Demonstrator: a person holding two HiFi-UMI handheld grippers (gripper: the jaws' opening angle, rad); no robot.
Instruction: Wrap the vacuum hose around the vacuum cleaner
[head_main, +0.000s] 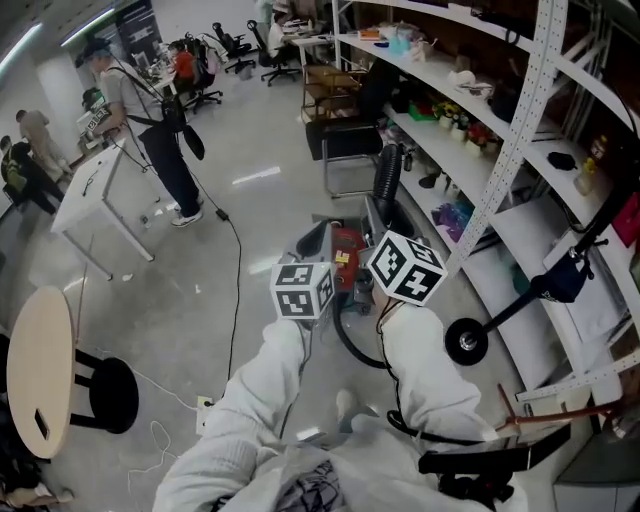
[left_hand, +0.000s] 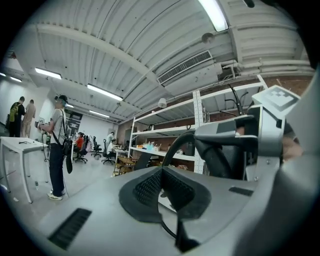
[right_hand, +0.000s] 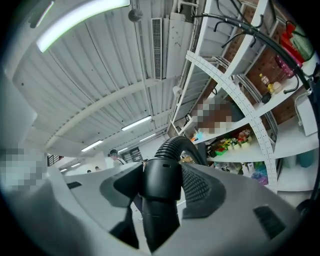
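Nearest, the right gripper (right_hand: 161, 189) is clenched on the smooth black rigid cuff (right_hand: 161, 172) of the black ribbed plastic vacuum hose (right_hand: 176, 146), which arcs up and away beyond its jaws. The stiff cuff probably gives a surer hold than the soft ribs would. Just beside it the left gripper (left_hand: 162, 189) is released, its dark textured pads (left_hand: 145, 187) a little apart with nothing clamped between them. It seems to be left free to steer the slack while the other carries the end. Both are held level in front of the person's white sleeves (head_main: 262, 395). Below and beyond them the red and grey canister vacuum cleaner (head_main: 343, 252) sits on the polished grey concrete floor (head_main: 260, 200), close against the white metal shelving rack (head_main: 520, 120). One loop of the hose lies on the floor near the person, and another stretch stands up behind the body, so none looks wrapped yet. Farther off, a black office chair (head_main: 345, 140) stands by the shelves, and people (head_main: 150, 120) stand around a white worktop (head_main: 85, 195).
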